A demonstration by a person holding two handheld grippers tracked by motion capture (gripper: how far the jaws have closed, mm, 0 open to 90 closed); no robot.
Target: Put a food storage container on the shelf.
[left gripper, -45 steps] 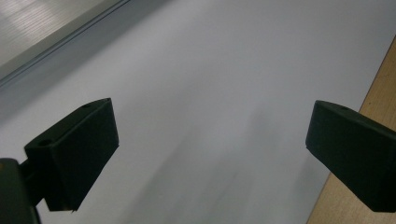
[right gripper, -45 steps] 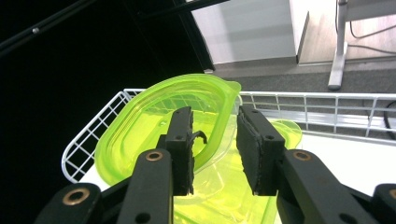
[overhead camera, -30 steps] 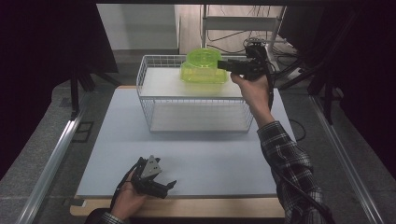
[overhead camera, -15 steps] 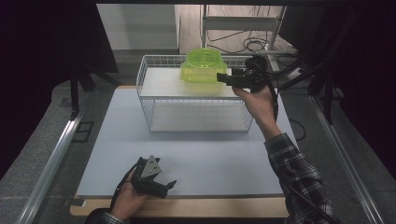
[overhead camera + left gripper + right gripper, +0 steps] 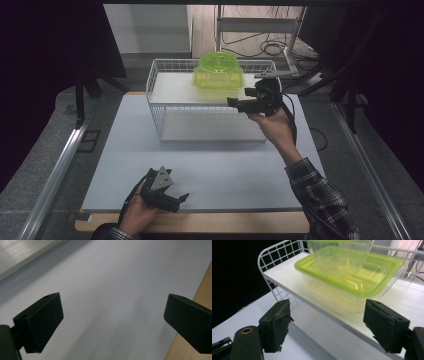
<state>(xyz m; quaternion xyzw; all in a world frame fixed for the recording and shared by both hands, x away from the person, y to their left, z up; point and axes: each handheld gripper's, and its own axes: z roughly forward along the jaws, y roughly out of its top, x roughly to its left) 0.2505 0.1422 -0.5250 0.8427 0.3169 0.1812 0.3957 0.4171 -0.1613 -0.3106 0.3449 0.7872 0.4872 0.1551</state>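
The green container (image 5: pixel 218 78) sits on the upper shelf (image 5: pixel 175 90) of the white wire rack (image 5: pixel 160 115), toward the shelf's right end and close to its front edge. It is a translucent rectangular tub with a lime lid; a round translucent green bowl (image 5: pixel 218 60) rests on top of that lid.

My right gripper (image 5: pixel 235 103) is held level just in front of the rack's right part, pointing toward the container. Its jaws have just been opening and now stand wide. In the right gripper view the container (image 5: pixel 352 277) lies beyond the fingertips (image 5: pixel 275 322), framed by them but not touched; nothing is between the pads.

My left gripper (image 5: pixel 177 200) rests low over the near edge of the worktop (image 5: pixel 115 150), well apart from the rack. Its jaws are spread wide, with only the pale worktop surface (image 5: pixel 105 290) seen between them. The wooden edge (image 5: pixel 202 287) of the board under the worktop shows at the right of the left gripper view.
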